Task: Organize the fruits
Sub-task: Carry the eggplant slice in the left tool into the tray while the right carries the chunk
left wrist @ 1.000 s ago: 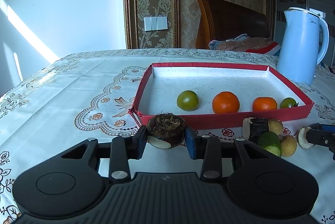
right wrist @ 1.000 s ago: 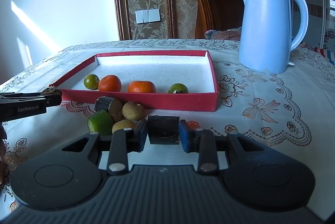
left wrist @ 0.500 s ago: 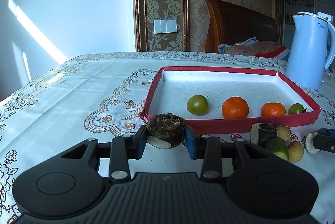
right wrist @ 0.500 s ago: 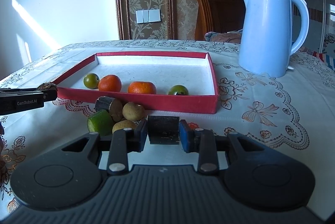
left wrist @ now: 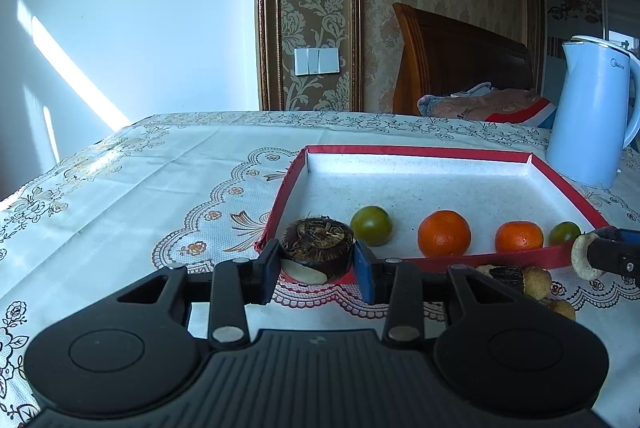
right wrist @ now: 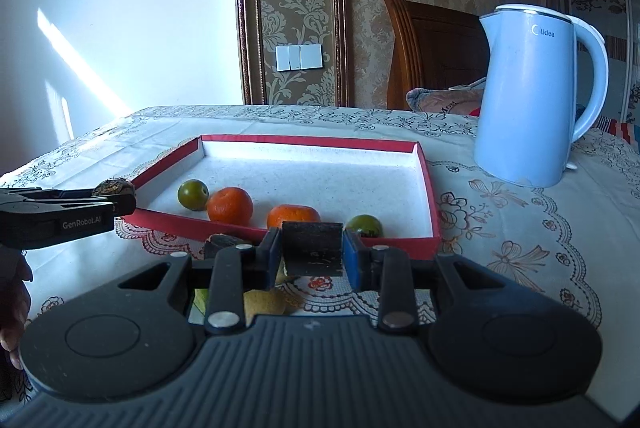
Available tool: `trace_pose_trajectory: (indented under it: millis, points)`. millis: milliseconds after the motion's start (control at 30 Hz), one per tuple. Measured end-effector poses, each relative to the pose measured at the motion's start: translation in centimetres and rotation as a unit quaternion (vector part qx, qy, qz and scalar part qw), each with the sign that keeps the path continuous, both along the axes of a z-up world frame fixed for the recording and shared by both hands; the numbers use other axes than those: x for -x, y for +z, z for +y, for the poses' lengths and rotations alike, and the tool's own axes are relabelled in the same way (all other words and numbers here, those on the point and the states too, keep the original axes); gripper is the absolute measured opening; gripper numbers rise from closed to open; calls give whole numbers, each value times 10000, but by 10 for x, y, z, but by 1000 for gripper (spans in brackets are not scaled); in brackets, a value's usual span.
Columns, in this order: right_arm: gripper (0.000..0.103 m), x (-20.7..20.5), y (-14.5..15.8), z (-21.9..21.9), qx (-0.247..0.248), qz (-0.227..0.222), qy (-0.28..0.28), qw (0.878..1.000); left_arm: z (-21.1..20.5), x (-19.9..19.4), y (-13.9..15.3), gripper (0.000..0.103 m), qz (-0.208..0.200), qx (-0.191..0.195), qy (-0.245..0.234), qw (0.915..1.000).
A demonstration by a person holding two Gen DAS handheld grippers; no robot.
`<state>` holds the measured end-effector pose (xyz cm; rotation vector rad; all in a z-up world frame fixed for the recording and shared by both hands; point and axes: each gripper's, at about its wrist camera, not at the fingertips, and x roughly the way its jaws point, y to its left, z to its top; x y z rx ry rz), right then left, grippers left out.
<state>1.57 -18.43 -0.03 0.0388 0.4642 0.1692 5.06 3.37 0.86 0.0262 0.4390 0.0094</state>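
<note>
— while the left wrist view looks across the red tray from its left corner, what does it give that the other one doesn't?

— the cut face of the piece the right gripper carries: a pale round end poking out at the far right edge. its own left gripper is closed down to the width of a dark, rough-topped chunk, pinched on both sides, just at the tray's near-left corner.

— and the right wrist view?

— going left to right: the left gripper from the side with that chunk at its tip, raised off the tablecloth just beside the tray's left rim. then four fruits in a row inside the tray: green, orange, orange, green. then the blue kettle, well apart on the right.

— the right gripper itself?

— narrowed onto a dark blocky piece, both pads touching it, in front of the tray's near wall. loose fruit lies on the cloth under it, mostly hidden.
</note>
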Motion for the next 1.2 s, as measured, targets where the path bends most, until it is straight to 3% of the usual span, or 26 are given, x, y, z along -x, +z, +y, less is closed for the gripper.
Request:
trace_pose_trajectory:
  millis: [633, 767, 1200]
  points:
    - [31, -48, 20, 8, 18, -236, 170, 9996, -8, -41, 13, 38, 24, 122, 44, 9999]
    - [31, -71, 16, -12, -271, 6, 21, 9996, -12, -56, 11, 38, 92, 116, 50, 9999]
    - [31, -100, -10, -16, -90, 206, -244, 9994, -23, -72, 0, 38, 103, -31, -6, 9999]
